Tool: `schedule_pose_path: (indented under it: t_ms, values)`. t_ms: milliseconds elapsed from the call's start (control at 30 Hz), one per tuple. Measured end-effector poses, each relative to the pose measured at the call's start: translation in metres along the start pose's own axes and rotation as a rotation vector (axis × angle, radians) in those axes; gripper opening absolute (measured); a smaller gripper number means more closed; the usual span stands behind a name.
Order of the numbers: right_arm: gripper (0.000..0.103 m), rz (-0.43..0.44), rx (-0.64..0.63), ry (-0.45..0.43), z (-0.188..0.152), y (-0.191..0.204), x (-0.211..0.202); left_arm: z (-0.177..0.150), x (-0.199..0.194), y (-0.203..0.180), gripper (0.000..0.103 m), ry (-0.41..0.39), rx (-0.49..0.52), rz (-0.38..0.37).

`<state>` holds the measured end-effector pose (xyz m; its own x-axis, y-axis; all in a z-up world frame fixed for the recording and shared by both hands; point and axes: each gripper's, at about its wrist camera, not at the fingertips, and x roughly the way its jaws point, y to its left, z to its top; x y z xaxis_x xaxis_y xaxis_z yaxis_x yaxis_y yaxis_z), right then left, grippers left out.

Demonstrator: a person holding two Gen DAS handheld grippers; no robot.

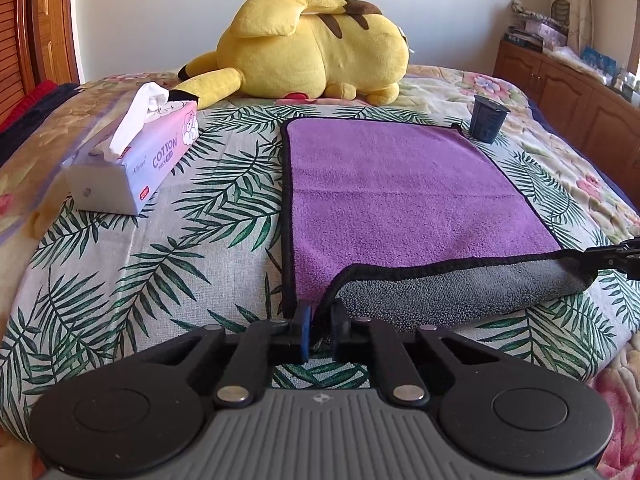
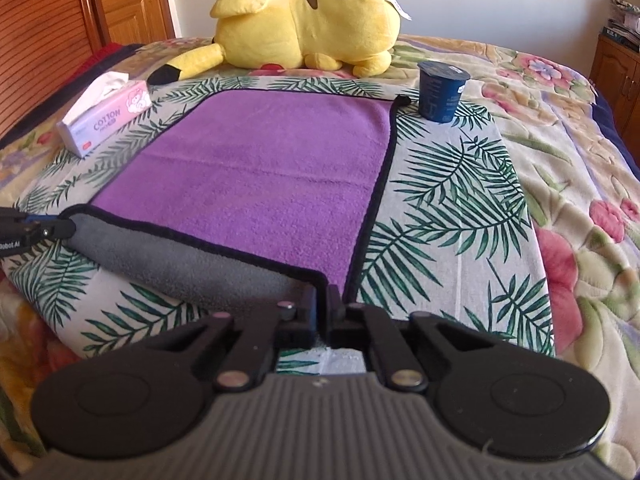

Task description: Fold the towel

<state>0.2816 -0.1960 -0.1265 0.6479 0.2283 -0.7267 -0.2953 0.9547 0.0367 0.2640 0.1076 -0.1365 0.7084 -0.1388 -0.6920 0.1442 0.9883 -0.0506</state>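
A purple towel (image 1: 400, 188) with a black hem and grey underside lies flat on the leaf-print cloth on the bed; it also shows in the right wrist view (image 2: 256, 176). Its near edge is lifted and curled over, showing the grey side (image 1: 460, 292). My left gripper (image 1: 320, 320) is shut on the towel's near left corner. My right gripper (image 2: 324, 300) is shut on the near right corner. Each gripper shows at the edge of the other's view: the right gripper (image 1: 612, 258) and the left gripper (image 2: 36, 230).
A tissue box (image 1: 132, 160) sits left of the towel. A dark cup (image 1: 488, 118) stands at the towel's far right corner. A yellow plush toy (image 1: 312, 52) lies behind the towel. Wooden cabinets (image 1: 568, 88) stand at the right, a wooden door (image 2: 80, 12) at the left.
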Motion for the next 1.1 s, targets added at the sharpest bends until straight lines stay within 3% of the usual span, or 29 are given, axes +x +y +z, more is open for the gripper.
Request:
schedule_pose_path:
  t_ms: [1100]
  values:
    - [0.002, 0.005, -0.044, -0.15, 0.015, 0.003, -0.024, 0.016, -0.024, -0.007, 0.0, -0.151, 0.013, -0.026]
